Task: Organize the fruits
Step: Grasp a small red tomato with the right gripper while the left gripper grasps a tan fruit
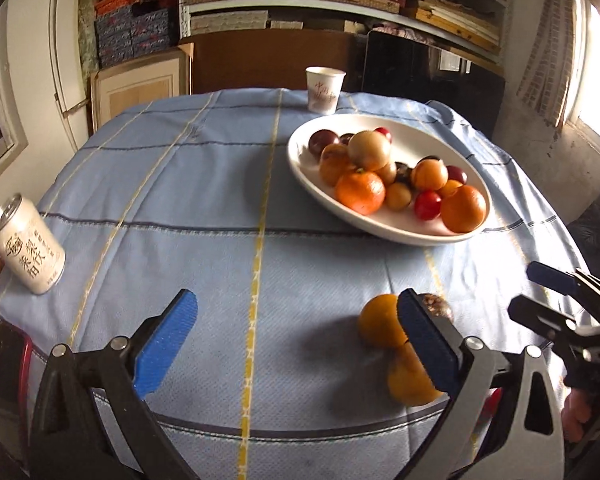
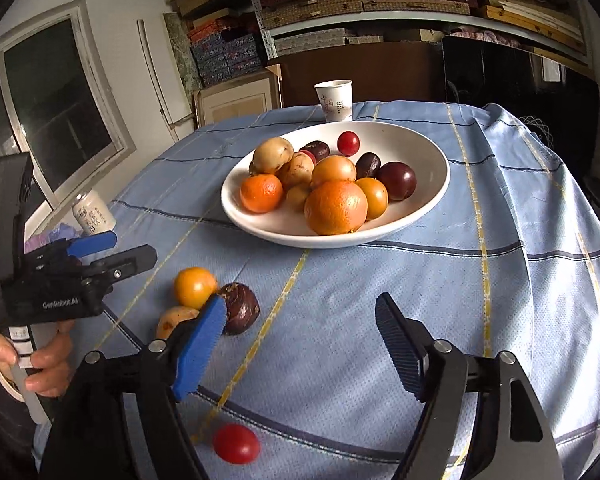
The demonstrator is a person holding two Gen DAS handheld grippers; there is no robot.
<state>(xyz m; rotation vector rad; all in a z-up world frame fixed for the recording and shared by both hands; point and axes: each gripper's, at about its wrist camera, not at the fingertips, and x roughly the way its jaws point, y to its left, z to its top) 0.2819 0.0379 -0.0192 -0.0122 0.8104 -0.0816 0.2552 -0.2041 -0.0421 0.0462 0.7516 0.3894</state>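
Observation:
A white bowl (image 1: pixel 476 184) (image 2: pixel 428 144) holds several oranges, plums and brown fruits at the table's far right. Loose on the blue cloth lie an orange fruit (image 2: pixel 194 286) (image 1: pixel 380 320), a dark purple fruit (image 2: pixel 240 308) (image 1: pixel 438 306), a yellow-brown fruit (image 2: pixel 176 320) (image 1: pixel 408 380) and a red fruit (image 2: pixel 236 443). My left gripper (image 1: pixel 298 348) is open and empty, its right finger in front of the loose fruits. My right gripper (image 2: pixel 298 344) is open and empty above the cloth, right of the loose fruits. The left gripper also shows in the right wrist view (image 2: pixel 114 250).
A white drink can (image 1: pixel 28 244) (image 2: pixel 93 212) stands at the table's left edge. A paper cup (image 1: pixel 325 89) (image 2: pixel 335 100) stands behind the bowl. Shelves of stacked boxes fill the back wall. The right gripper shows at the left wrist view's right edge (image 1: pixel 540 292).

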